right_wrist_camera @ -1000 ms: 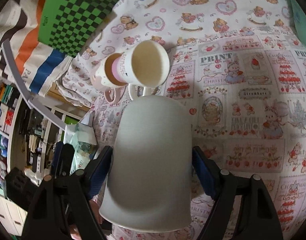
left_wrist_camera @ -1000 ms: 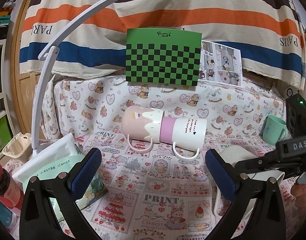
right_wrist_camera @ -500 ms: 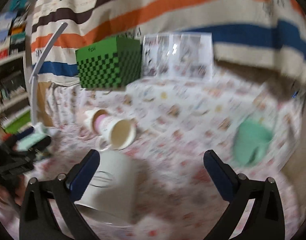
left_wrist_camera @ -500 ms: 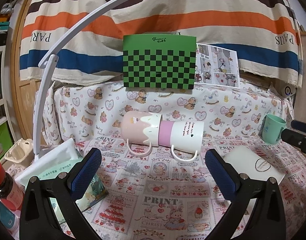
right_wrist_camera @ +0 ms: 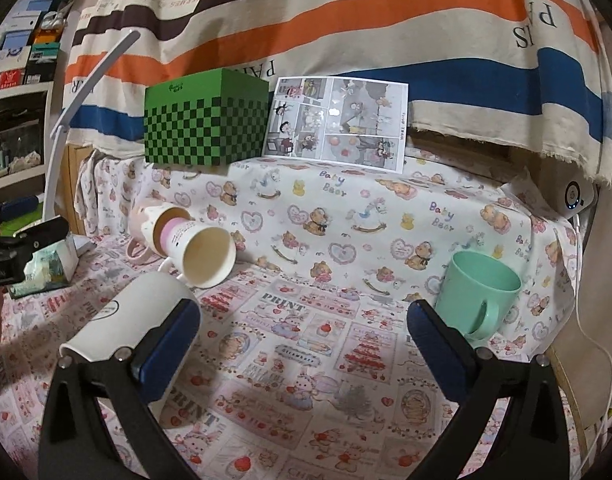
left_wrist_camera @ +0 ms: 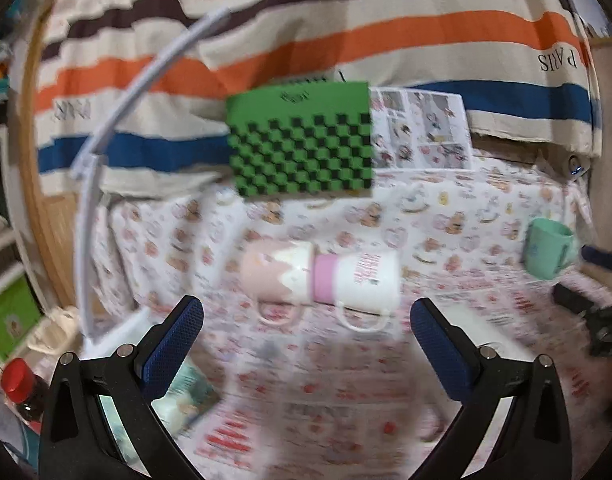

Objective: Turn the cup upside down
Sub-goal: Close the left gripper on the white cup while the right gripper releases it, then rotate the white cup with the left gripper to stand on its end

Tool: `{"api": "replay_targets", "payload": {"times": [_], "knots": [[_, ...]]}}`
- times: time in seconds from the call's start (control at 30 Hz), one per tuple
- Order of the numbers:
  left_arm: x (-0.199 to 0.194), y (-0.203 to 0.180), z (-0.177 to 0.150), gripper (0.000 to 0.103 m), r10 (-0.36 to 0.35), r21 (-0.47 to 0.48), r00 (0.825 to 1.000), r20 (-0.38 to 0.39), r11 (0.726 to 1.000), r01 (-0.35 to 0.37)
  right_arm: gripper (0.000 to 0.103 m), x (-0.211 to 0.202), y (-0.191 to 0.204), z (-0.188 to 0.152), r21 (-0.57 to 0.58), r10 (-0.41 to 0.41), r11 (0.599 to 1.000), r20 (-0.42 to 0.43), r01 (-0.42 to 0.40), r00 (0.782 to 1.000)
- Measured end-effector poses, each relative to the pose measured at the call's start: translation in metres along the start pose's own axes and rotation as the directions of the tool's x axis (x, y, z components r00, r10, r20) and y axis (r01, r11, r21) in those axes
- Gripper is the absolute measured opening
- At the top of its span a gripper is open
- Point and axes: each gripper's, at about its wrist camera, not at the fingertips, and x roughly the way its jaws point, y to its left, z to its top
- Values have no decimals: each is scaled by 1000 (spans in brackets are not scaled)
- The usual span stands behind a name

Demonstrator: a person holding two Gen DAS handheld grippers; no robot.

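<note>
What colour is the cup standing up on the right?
Mint green, clearest in the right wrist view.

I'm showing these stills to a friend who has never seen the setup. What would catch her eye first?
Probably the green checkered box at the back, against the bold striped cloth. Next, the pink and white nested mugs lying on their sides at centre-left, and the mint green mug upright at the right.
</note>
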Motion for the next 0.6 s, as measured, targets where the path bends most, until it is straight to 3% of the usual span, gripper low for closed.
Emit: {"api": "replay_targets", "payload": {"times": [0.07, 0.13, 0.27, 0.33, 0.47, 0.53, 0.6], "knots": [[7, -8, 14, 103, -24, -19, 996, -91, 1000, 23, 103, -1, -2, -1, 13, -2, 1000, 6, 2, 1000], [23, -22, 27, 103, -38, -7, 974, -225, 999, 38, 103, -1, -4, -1, 27, -16, 999, 6, 16, 1000], [57, -47, 39, 103, -105, -39, 878, -467, 994, 98, 103, -3, -11, -1, 77, -66, 995, 10, 65, 998], [71, -59, 38, 103, -158, -84, 826, -541, 987, 134, 103, -4, -17, -1, 112, -83, 990, 14, 81, 996], [92, -72, 29, 103, -204, -173, 768, -607, 977, 122, 103, -1, -27, -2, 165, -104, 981, -6, 104, 995], [103, -74, 23, 103, -235, -230, 726, -646, 967, 108, 103, 1, -33, -3, 195, -115, 974, -15, 116, 993], [112, -76, 18, 102, -254, -261, 695, -672, 960, 99, 103, 3, -39, -4, 228, -131, 964, -31, 134, 991]]}}
